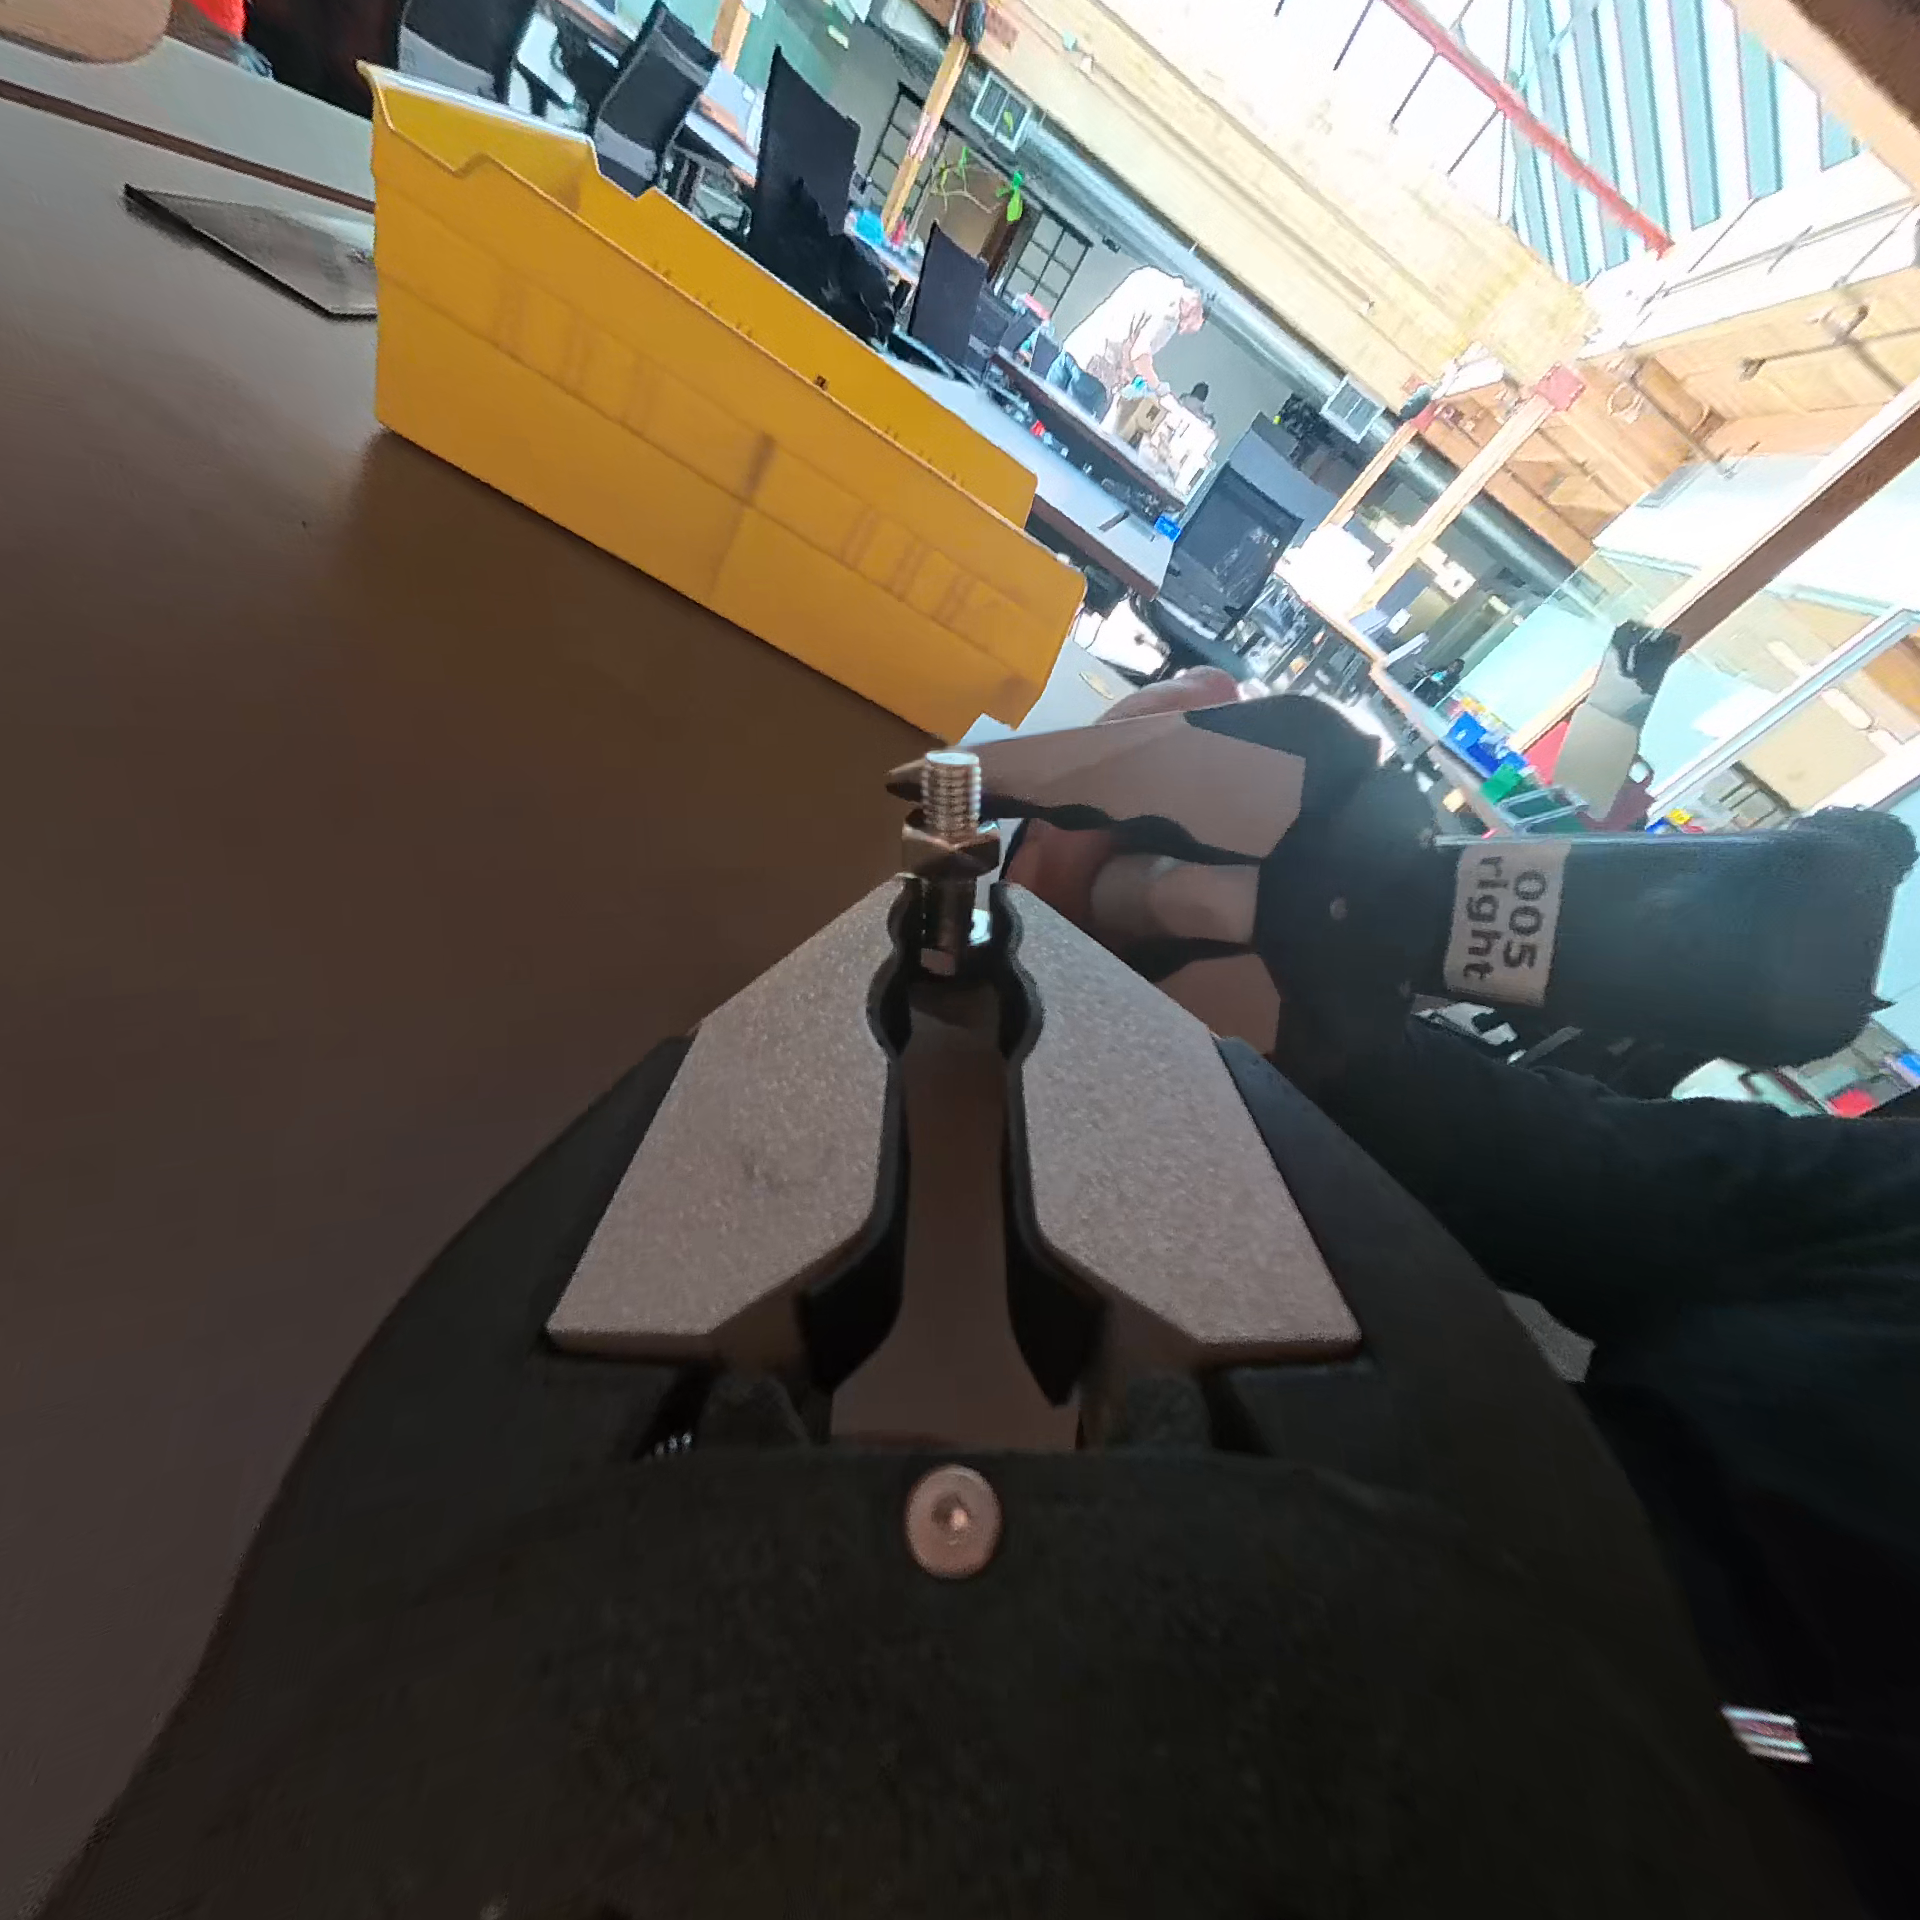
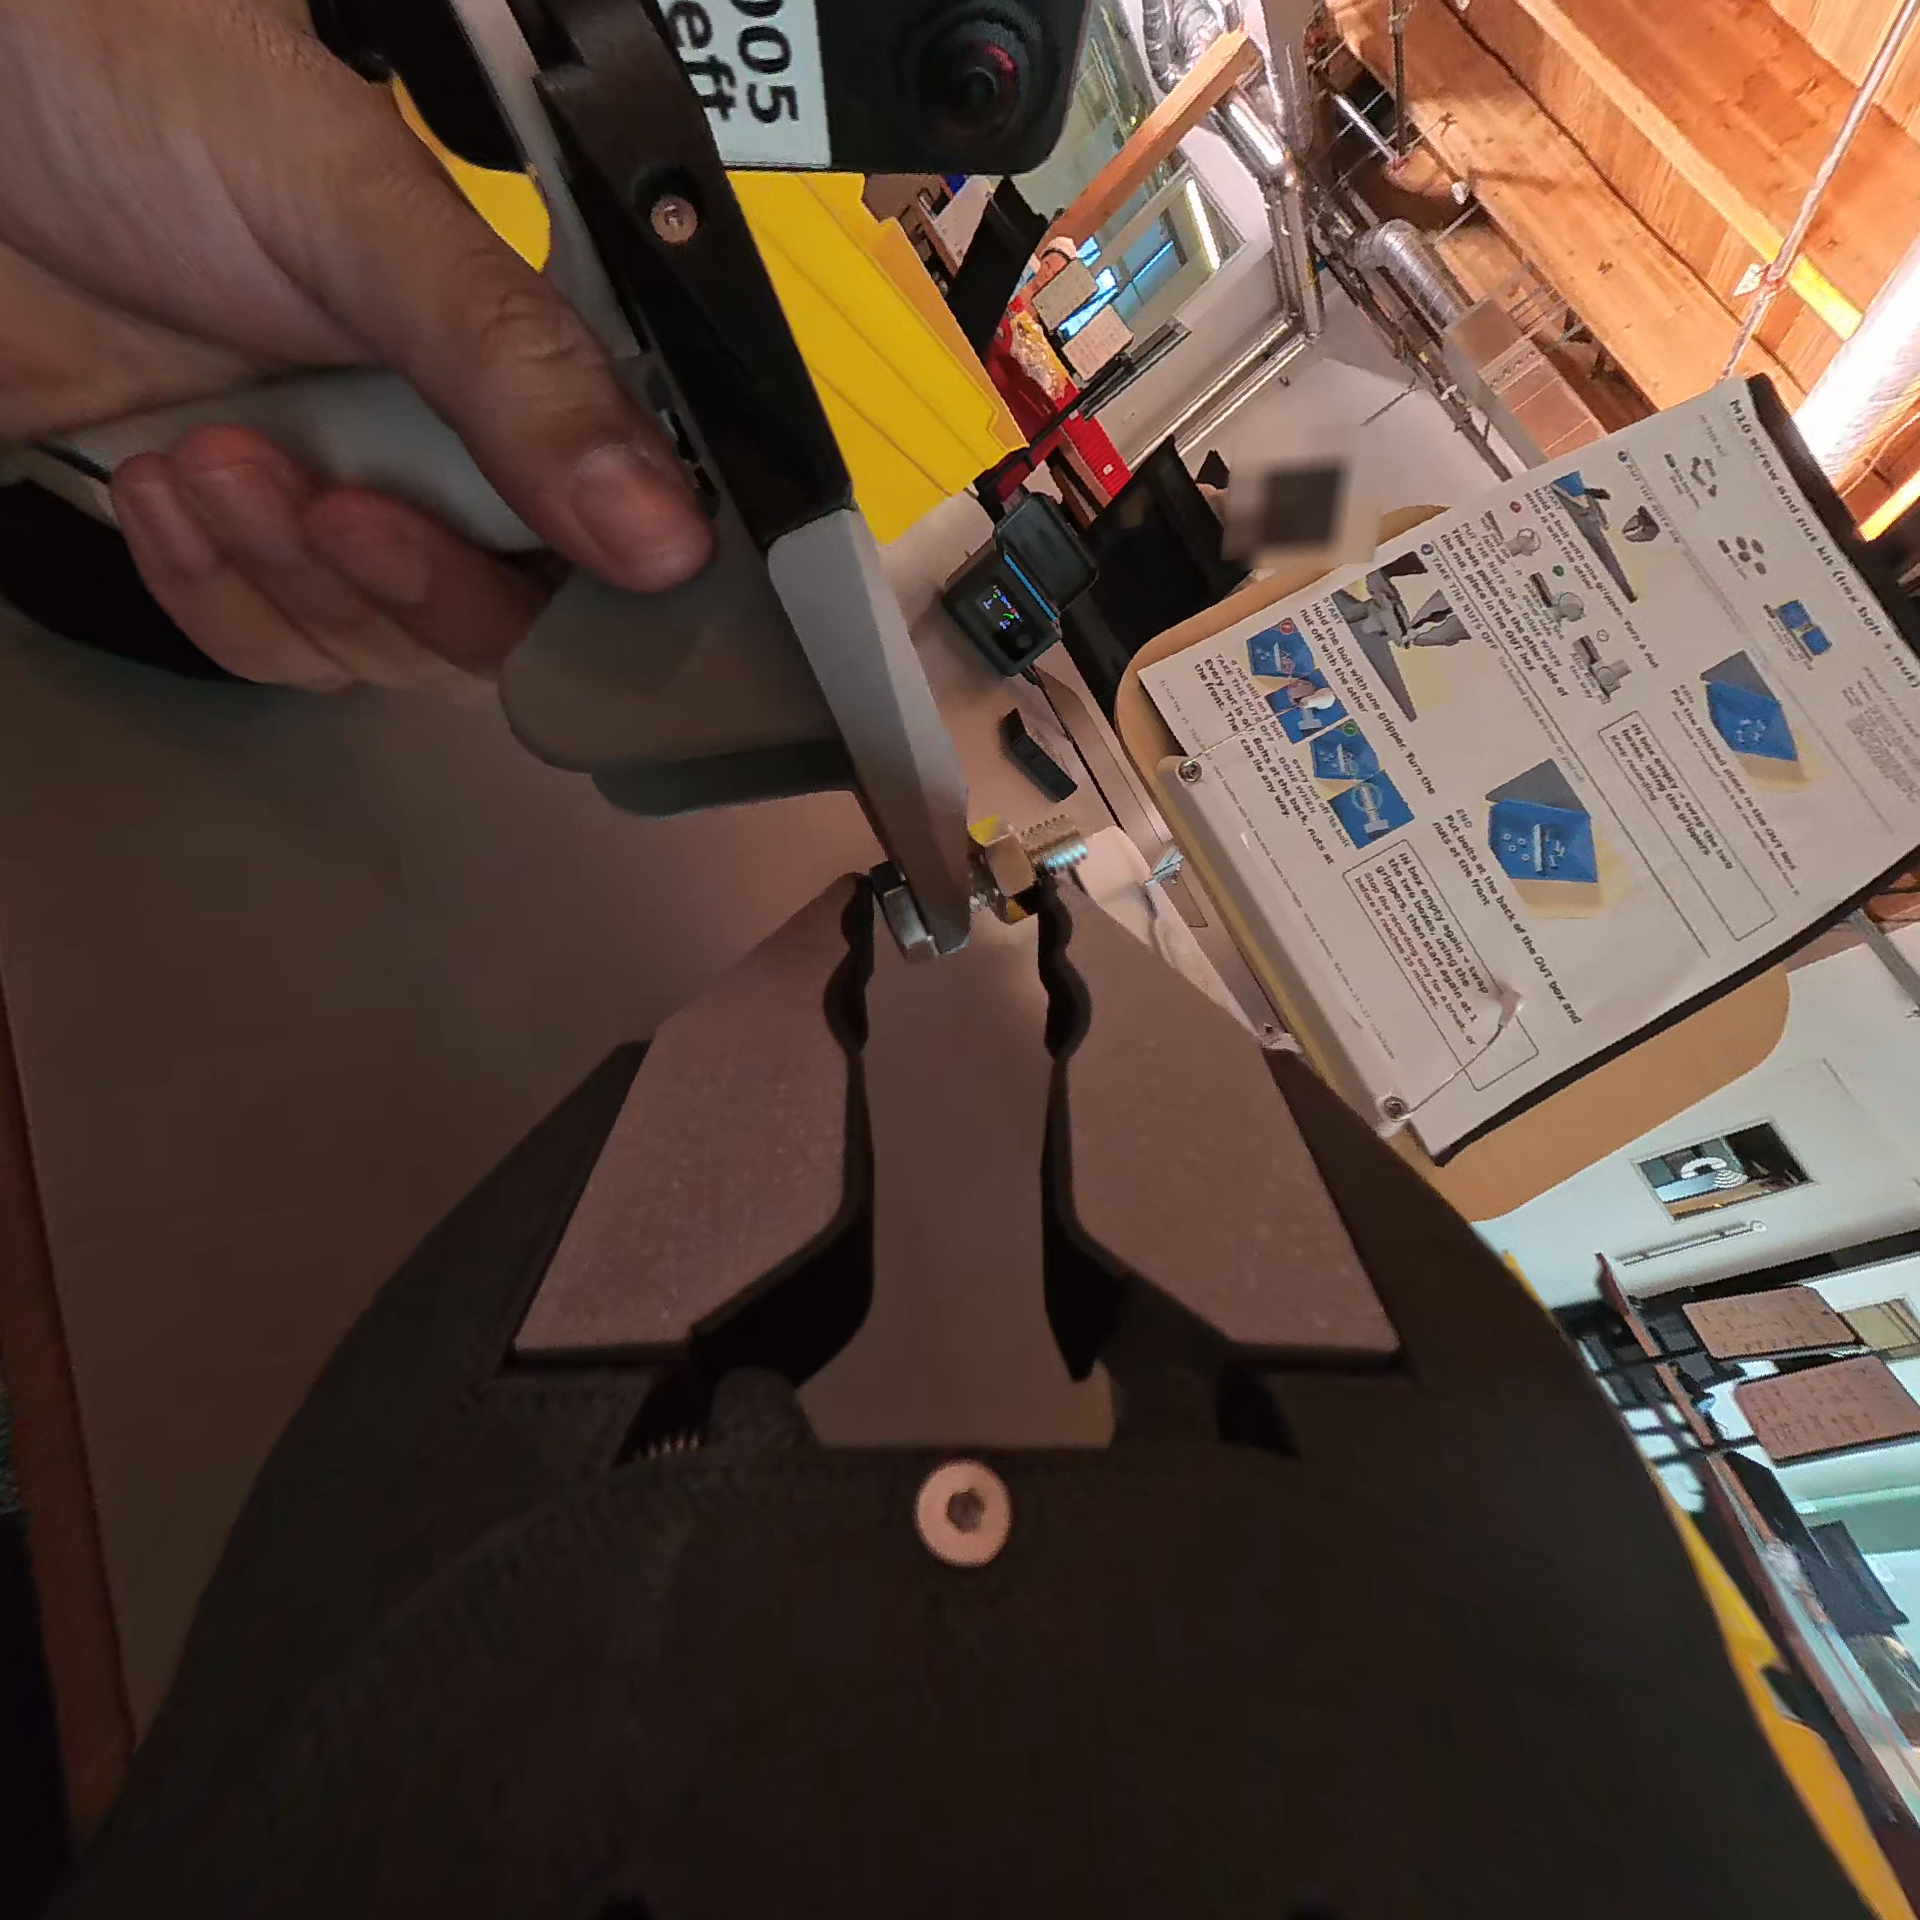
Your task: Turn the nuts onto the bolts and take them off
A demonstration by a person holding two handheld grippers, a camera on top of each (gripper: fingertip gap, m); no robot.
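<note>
Left wrist view: left claw (image 1: 948,914) grips upright bolt (image 1: 945,831); right claw (image 1: 935,795) alongside.

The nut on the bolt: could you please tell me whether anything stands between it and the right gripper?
Nothing visible blocks it. The nut sits within the right gripper's open gap, but a finger of the left gripper, clamping the bolt, lies beside it there.

yellow bin (image 1: 665,436), silver bolt (image 1: 948,798), brown table (image 1: 208,727).
</note>
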